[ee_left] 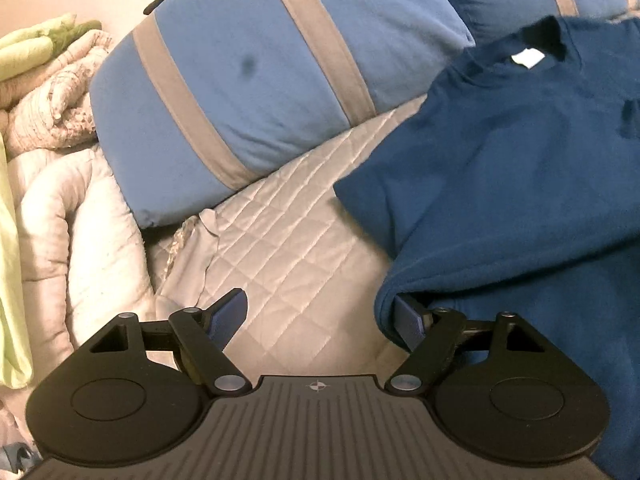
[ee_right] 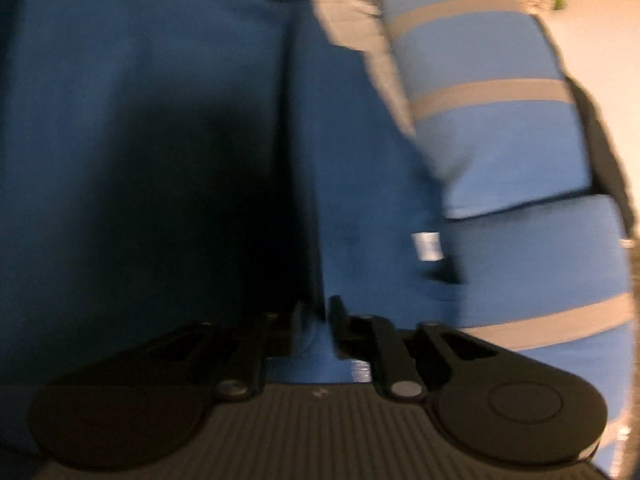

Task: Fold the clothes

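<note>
A dark blue T-shirt (ee_left: 520, 160) lies on the quilted bedspread (ee_left: 288, 232), collar and white label (ee_left: 528, 58) at the far end. My left gripper (ee_left: 318, 300) stands open just above the bedspread; its right finger (ee_left: 408, 320) is tucked under the shirt's near left edge and its left finger (ee_left: 230, 312) is bare. The right wrist view is blurred. There the T-shirt (ee_right: 140, 120) fills the left and middle, and my right gripper (ee_right: 318, 308) has its fingers close together with a fold of the blue cloth filling the gap between them.
Blue pillows with grey stripes (ee_left: 248, 92) (ee_right: 492, 120) lean at the head of the bed, just beyond the shirt. A bunched beige comforter (ee_left: 60, 220) and a pale green cloth (ee_left: 12, 260) lie at the left. Bare bedspread lies between the left gripper's fingers.
</note>
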`<state>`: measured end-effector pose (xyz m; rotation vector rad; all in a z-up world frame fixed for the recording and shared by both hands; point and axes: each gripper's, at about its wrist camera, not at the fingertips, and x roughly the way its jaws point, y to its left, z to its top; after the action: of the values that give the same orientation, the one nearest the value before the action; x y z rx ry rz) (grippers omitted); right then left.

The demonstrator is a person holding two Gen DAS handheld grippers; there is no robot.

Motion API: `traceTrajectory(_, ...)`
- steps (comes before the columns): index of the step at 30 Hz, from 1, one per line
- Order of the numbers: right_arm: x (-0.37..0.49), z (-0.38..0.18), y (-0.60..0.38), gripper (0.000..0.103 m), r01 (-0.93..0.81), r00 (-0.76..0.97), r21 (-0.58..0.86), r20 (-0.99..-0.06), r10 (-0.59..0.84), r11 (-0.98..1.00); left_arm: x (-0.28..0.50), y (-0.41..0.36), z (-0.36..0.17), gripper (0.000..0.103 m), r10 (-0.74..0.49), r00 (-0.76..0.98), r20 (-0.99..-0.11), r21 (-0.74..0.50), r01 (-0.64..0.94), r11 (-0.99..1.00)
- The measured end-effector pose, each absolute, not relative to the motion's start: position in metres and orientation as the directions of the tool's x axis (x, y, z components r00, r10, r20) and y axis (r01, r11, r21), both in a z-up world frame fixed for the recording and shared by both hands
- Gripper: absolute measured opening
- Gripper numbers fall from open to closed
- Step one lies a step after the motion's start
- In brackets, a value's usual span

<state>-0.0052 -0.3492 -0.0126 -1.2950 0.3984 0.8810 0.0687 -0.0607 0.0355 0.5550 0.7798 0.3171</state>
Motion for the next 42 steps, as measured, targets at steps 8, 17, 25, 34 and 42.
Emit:
traceTrajectory(8, 0.007, -0.023, -0.387, 0.068, -0.786, 0.604, -0.614, -0.734, 0.312, 0.076, 0.064, -0.054, 0.043, 0.078, 0.413, 0.702, -0.58, 0.52, -0.071, 0.851)
traceTrajectory(17, 0.007, -0.031, -0.382, 0.03, -0.809, 0.584, -0.569, -0.75, 0.309, 0.147, 0.061, -0.047, 0.042, 0.078, 0.386, 0.709, -0.59, 0.491, -0.064, 0.869)
traceTrajectory(25, 0.001, -0.001, -0.395, 0.011, -0.691, 0.701, -0.723, -0.67, 0.247, -0.002, 0.052, -0.051, 0.042, 0.079, 0.342, 0.745, -0.572, 0.52, 0.006, 0.854)
traceTrajectory(34, -0.002, -0.026, -0.401, 0.015, -0.815, 0.569, -0.579, -0.792, 0.219, 0.023, 0.043, -0.068, 0.002, 0.086, 0.391, 0.785, -0.48, 0.772, 0.166, 0.613)
traceTrajectory(42, 0.009, -0.023, -0.407, 0.067, -0.842, 0.539, -0.516, -0.821, 0.19, 0.159, 0.048, -0.068, 0.0, 0.09, 0.399, 0.782, -0.478, 0.798, 0.197, 0.569)
